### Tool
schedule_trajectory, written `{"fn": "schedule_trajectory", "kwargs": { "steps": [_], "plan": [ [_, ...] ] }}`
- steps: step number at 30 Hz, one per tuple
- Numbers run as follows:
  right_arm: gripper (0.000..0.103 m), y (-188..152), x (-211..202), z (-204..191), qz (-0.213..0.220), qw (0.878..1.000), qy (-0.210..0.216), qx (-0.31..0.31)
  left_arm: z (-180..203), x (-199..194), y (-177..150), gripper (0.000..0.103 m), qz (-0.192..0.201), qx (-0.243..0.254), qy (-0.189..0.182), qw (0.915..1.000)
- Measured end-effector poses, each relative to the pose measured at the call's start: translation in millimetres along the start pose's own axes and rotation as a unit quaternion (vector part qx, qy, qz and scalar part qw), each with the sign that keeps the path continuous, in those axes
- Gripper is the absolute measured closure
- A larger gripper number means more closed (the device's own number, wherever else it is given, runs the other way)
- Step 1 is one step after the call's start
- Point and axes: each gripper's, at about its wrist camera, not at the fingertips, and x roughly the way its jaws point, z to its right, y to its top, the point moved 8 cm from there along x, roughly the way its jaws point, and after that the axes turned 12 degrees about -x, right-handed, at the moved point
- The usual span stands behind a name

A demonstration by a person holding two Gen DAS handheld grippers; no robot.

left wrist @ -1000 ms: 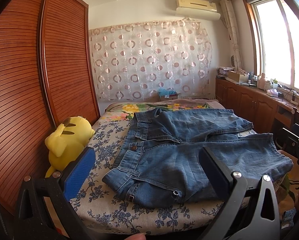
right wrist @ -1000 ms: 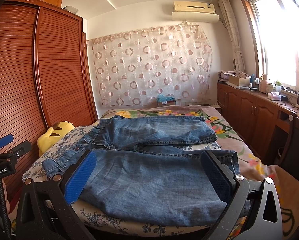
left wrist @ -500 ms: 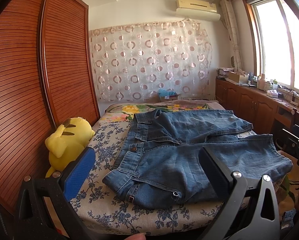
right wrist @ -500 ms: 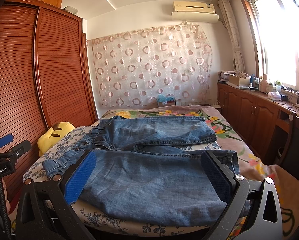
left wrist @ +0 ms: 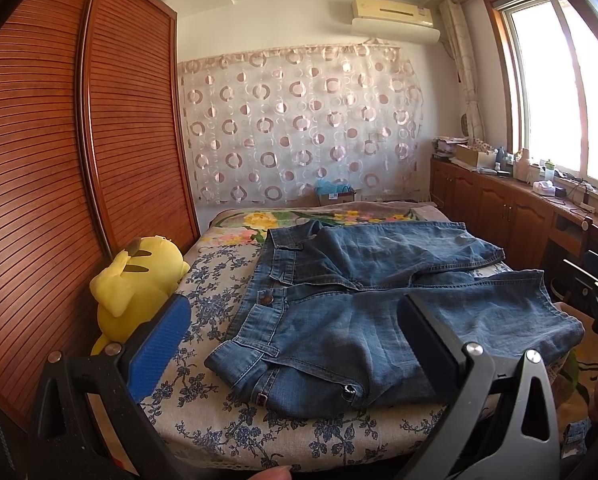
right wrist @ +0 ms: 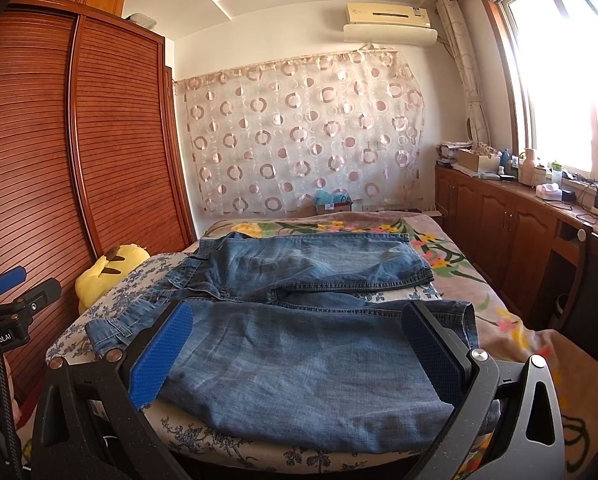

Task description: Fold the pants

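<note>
Lying spread across the near end of the bed [left wrist: 219, 432], the pants [left wrist: 379, 320] are resting waist toward its left edge and hems toward its right edge, one leg near you, the other angling off toward the far side. You are holding the left gripper [left wrist: 295, 344] and the right gripper [right wrist: 299, 348] above the near edge, jaws wide and gripping nothing. The denim is looking soft but weighty, likely sagging when lifted; you are best taking the waistband [left wrist: 239, 356] and the near hem [right wrist: 465, 320], where seams stiffen it. The grippers are masking the near leg's lower edge, and the bed's front is cut off.
</note>
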Motion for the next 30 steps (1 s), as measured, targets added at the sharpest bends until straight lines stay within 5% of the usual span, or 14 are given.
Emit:
{"fn": "schedule_trajectory", "kwargs": {
  "steps": [17, 30],
  "plan": [
    [0.0, -3, 2, 0, -0.004, 1.0, 0.006, -0.001, 2, 0, -2, 0.0, -0.003, 0.0, -0.002, 1.0],
    [0.0, -21, 19, 15, -0.036, 0.999, 0.002, -0.004, -10, 44, -34, 0.0, -0.057, 0.009, -0.003, 0.9983]
  ]
}}
